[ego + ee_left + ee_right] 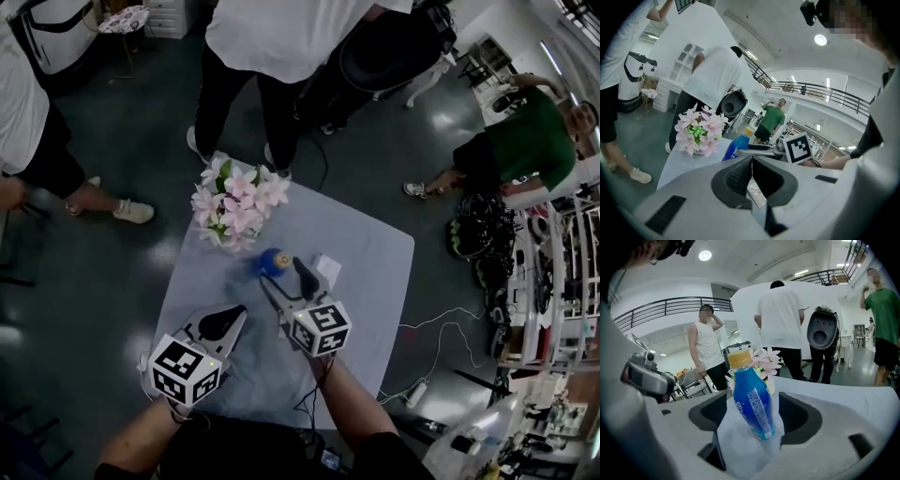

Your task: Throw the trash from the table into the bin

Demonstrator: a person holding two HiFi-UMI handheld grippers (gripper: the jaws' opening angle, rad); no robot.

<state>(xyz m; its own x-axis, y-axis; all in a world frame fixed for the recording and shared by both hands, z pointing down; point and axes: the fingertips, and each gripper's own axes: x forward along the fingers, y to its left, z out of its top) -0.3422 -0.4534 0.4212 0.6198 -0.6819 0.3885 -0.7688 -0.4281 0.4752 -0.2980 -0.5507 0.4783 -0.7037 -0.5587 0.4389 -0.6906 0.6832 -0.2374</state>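
the right gripper [284,278] has its 2 jaws spread wide on either side of the blue bottle [752,404], which stands upright on the table [375,291] near the pink flowers [239,202]. the pads don't touch it, so it's likely lined up for a grab. the left gripper [225,321] is closed, with a shiny scrap [757,193] showing behind its pads. the bottle's white label print is too small to read.

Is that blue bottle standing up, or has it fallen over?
Upright: the blue bottle stands on its base on the table, with its yellow cap pointing up.
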